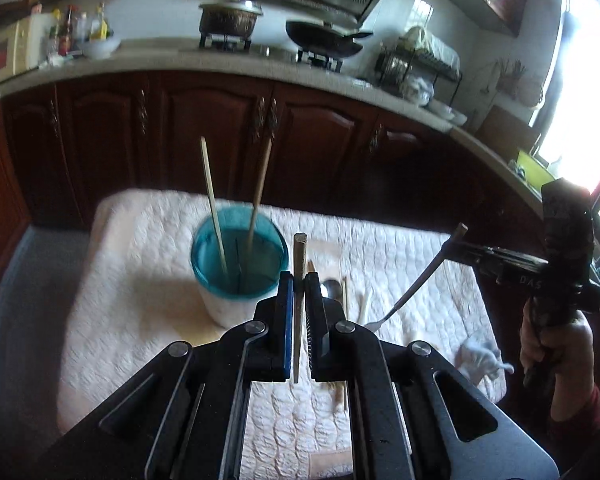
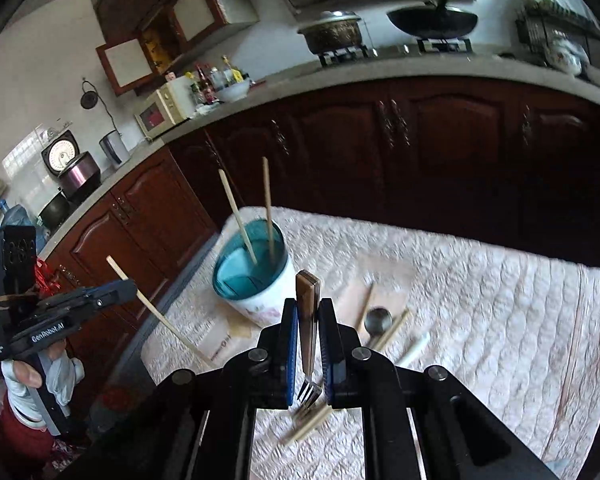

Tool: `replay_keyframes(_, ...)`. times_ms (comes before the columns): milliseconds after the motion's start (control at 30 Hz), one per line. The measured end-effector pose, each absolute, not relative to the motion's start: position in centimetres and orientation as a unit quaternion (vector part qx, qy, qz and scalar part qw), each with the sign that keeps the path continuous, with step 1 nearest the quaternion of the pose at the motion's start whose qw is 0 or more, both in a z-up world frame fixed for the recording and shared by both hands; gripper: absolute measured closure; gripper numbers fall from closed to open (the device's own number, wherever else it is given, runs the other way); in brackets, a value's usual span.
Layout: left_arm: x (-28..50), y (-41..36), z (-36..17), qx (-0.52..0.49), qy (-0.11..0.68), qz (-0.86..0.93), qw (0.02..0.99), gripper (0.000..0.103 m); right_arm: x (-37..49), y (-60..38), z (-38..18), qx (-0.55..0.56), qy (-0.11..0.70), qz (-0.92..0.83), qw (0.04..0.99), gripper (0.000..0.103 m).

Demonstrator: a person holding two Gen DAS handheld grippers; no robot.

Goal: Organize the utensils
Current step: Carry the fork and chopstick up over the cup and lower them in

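Observation:
A white cup with a teal inside [image 1: 238, 258] stands on the quilted cloth and holds two chopsticks [image 1: 214, 200]; it also shows in the right wrist view [image 2: 252, 276]. My left gripper [image 1: 299, 280] is shut on a chopstick [image 1: 299, 256], held above the cloth just right of the cup. My right gripper [image 2: 308, 308] is shut on a metal fork [image 2: 309, 320], tines toward the camera; the fork also shows in the left wrist view [image 1: 416, 280]. A spoon [image 2: 378, 320] and loose chopsticks [image 2: 392, 330] lie on the cloth.
The white quilted cloth [image 2: 480, 300] covers a small table. Dark wooden cabinets [image 1: 220, 120] and a counter with a stove, pot and wok stand behind it. A white utensil [image 2: 414, 346] lies right of the spoon.

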State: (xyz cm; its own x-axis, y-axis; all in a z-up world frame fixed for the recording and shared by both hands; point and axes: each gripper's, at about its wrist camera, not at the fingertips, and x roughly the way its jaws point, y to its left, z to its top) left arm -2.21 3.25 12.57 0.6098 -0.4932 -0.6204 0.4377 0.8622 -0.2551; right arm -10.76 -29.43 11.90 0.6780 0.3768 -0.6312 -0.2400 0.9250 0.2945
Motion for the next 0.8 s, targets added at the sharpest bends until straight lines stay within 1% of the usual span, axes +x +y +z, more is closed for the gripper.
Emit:
replay_keyframes(267, 0.7, 4.9, 18.1, -0.044, 0.301, -0.232, 0.924, 0.099, -7.5, -26.6, 16.6, 0.080, 0.325, 0.193, 0.922, 0.094)
replay_keyframes(400, 2.7, 5.5, 19.8, -0.039, 0.280, -0.211, 0.936, 0.099, -5.5, -25.1, 18.9, 0.071, 0.306, 0.198, 0.929, 0.094)
replay_keyframes(567, 5.7, 6.1, 19.9, -0.040, 0.278, -0.187, 0.941, 0.099, -2.9, -23.5, 20.1, 0.067, 0.296, 0.197, 0.932, 0.094)
replay_keyframes(800, 8.0, 6.0, 18.0, -0.029, 0.295, -0.168, 0.940, 0.099, 0.5, -21.7, 19.0, 0.060, 0.310, 0.198, 0.928, 0.094)
